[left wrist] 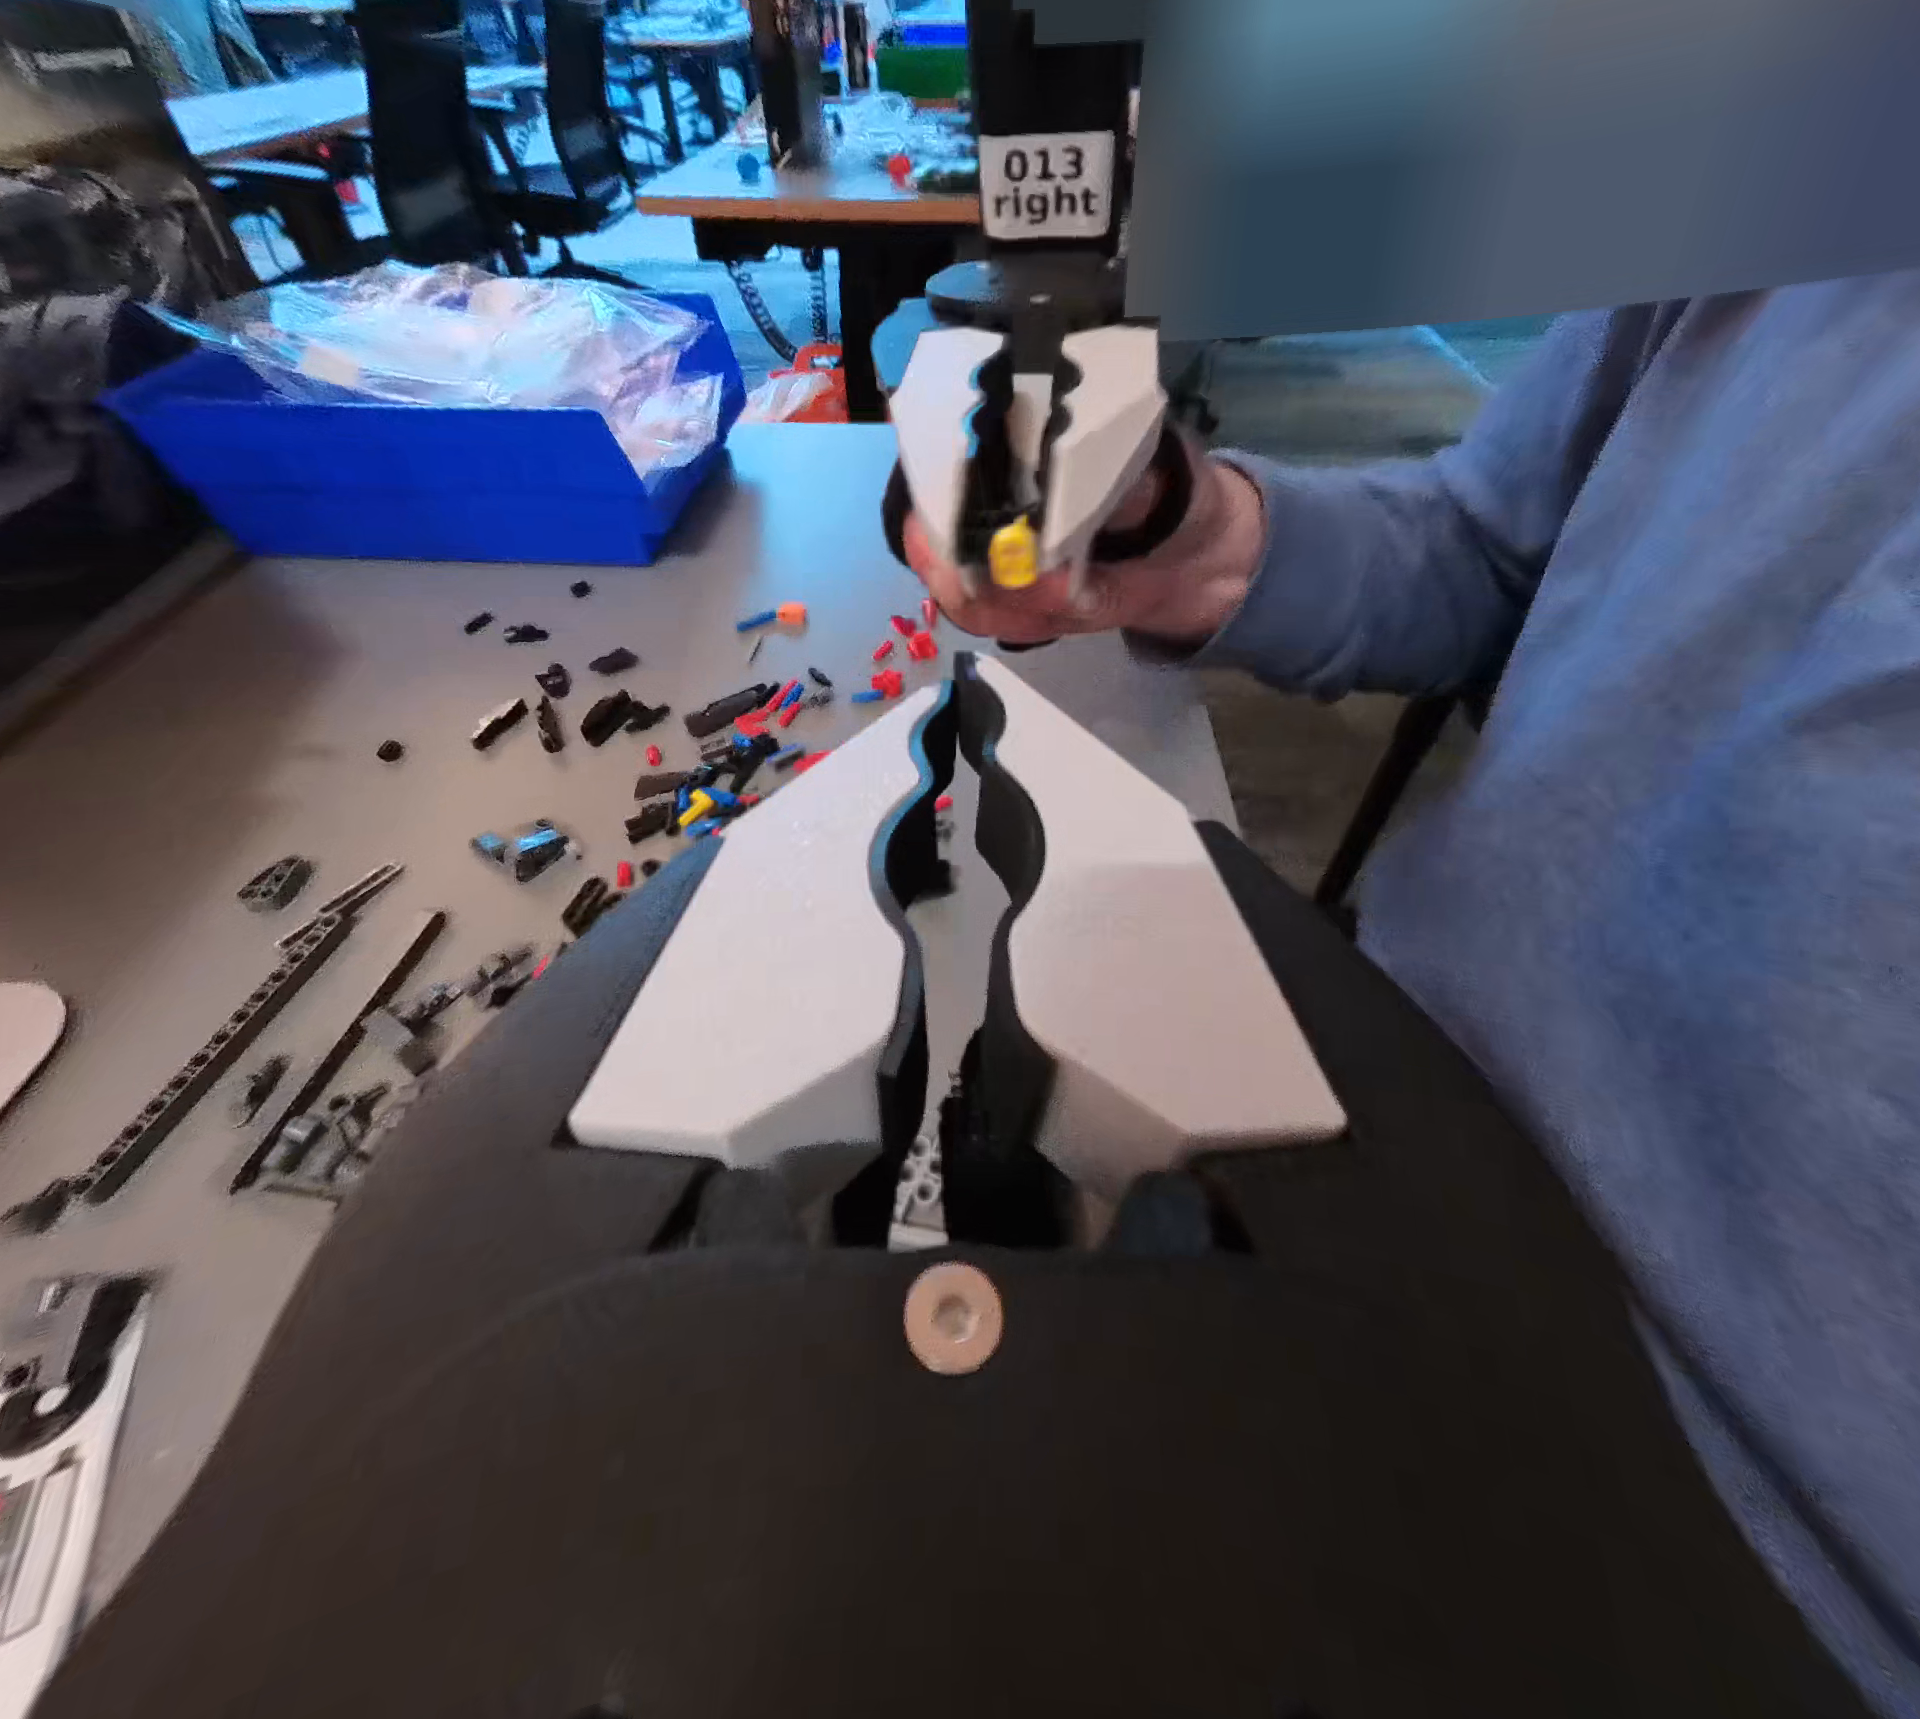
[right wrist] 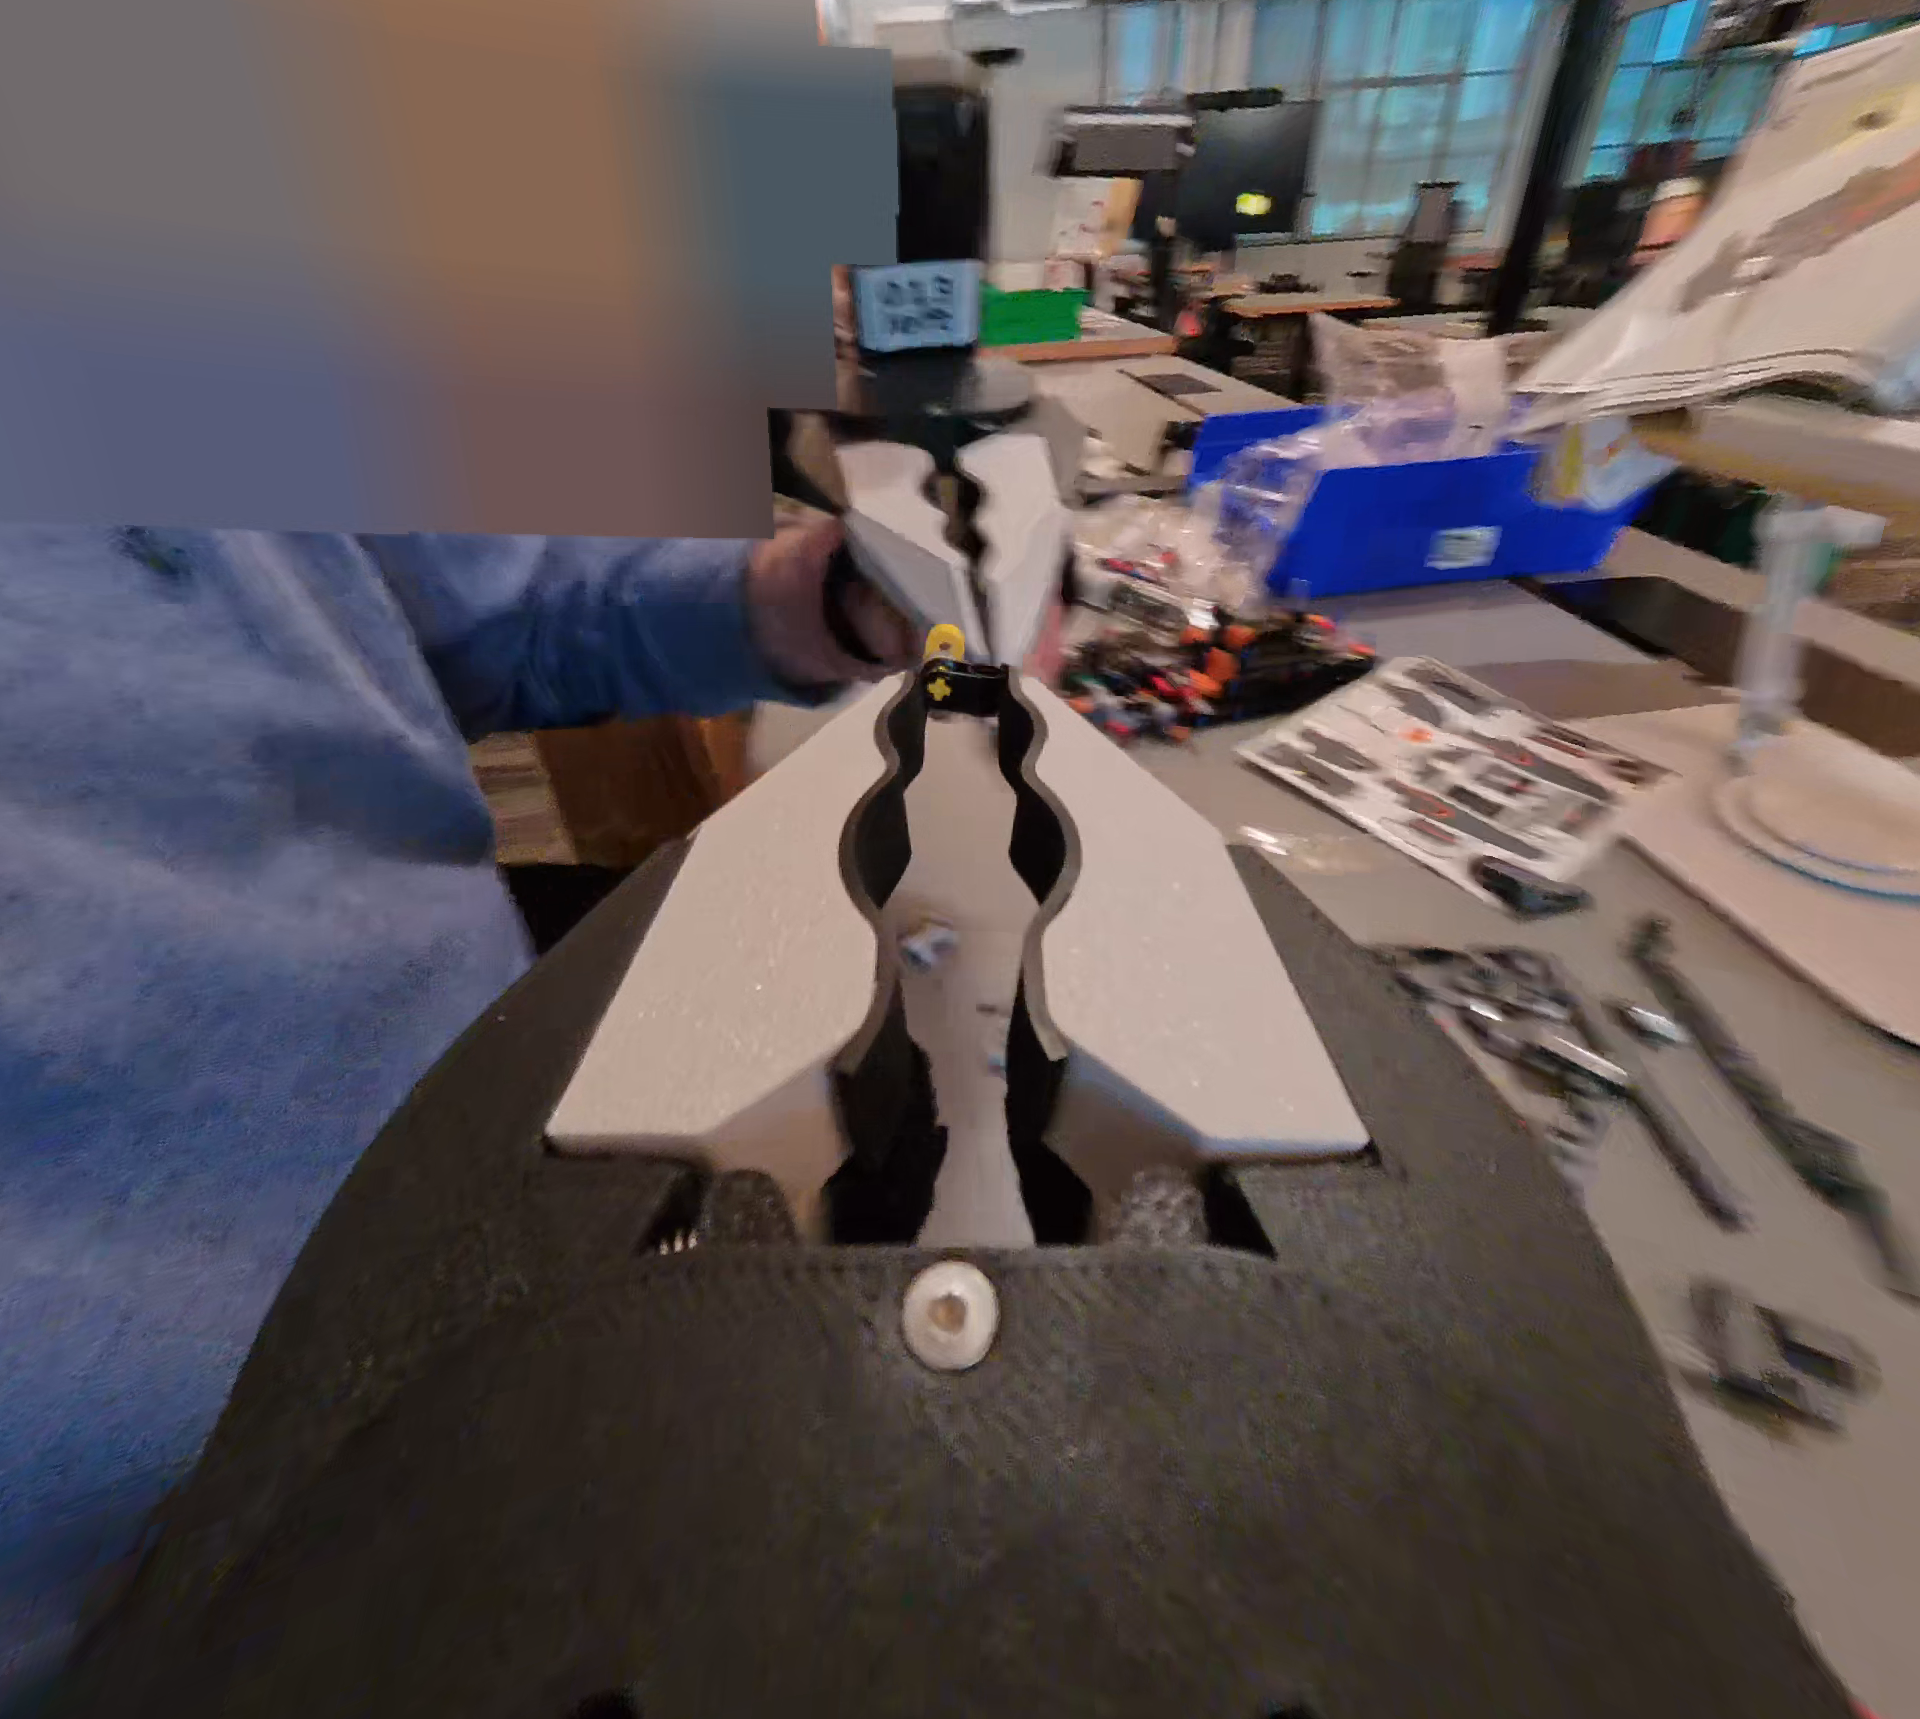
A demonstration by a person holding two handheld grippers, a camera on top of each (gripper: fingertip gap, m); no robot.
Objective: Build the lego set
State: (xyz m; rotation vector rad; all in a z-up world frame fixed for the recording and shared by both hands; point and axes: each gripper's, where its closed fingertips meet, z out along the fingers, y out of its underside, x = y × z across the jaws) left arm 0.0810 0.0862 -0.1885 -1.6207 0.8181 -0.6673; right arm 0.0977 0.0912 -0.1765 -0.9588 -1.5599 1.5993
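Note:
My right gripper (right wrist: 961, 690) is shut on a small black lego piece (right wrist: 977, 695), held at the fingertips. A yellow pin (right wrist: 943, 641) sticks out of the piece. In the left wrist view the right gripper (left wrist: 1003, 573) hangs tips down above the table, with the yellow pin (left wrist: 1010, 549) at its tips. My left gripper (left wrist: 961, 672) is shut, its fingertips together, just below the right gripper. In the right wrist view the left gripper (right wrist: 992, 630) points down right beside the yellow pin. Both are held in the air above the grey table (left wrist: 312, 786).
Loose black, red and blue lego pieces (left wrist: 686, 765) and long black beams (left wrist: 239, 1035) lie on the table. A blue bin (left wrist: 416, 464) with plastic bags stands at the back. A sticker sheet (right wrist: 1455, 776), a bag of pieces (right wrist: 1216, 661) and a propped booklet (right wrist: 1766, 267) are on the right. The grippers are tip to tip, or close to it.

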